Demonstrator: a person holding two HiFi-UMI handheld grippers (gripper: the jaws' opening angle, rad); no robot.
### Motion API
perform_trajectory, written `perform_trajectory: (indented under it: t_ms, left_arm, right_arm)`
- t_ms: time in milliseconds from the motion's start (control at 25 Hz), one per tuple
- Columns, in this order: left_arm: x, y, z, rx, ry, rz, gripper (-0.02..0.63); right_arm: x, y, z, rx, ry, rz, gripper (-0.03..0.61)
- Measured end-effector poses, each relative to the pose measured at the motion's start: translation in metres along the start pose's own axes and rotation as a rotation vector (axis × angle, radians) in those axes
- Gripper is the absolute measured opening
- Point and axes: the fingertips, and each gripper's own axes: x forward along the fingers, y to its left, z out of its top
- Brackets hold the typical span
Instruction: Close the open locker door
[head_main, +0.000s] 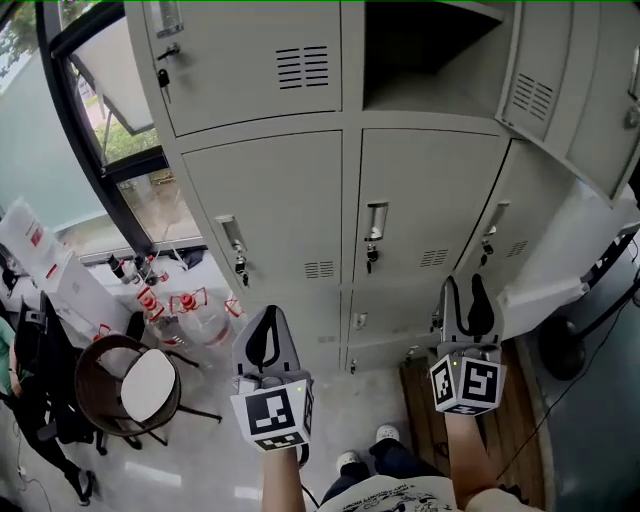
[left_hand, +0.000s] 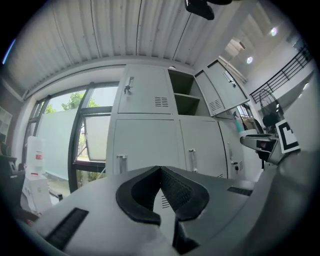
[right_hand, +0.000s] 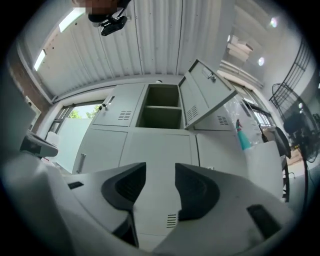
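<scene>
Before the lockers (right_hand: 156, 142), right gripper (right_hand: 160, 171) jaws gape empty.

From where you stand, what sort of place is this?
Probably a locker corner of a workplace: a bank of grey metal lockers, one upper door hanging open, beside a tall window and a round chair.

The lockers (head_main: 280, 215) look matt painted metal; the fingers (left_hand: 181, 191) look ribbed black rubber.
</scene>
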Motion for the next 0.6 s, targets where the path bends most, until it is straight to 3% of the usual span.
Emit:
perform_trajectory:
  t_ms: [400, 600]
  left_arm:
    - [0.051, -0.122, 0.038, 0.003, -0.068, -0.198, 0.004]
    - [0.071, -0.176, 0.054, 0.003, -0.090, -0.272, 0.005]
  right_arm:
    - [-0.003, -0.120, 0.065, -0.035, -0.133, -0.147, 0.184]
    - [0.002, -0.168, 0.101, -0.051, -0.208, -0.176, 0.183]
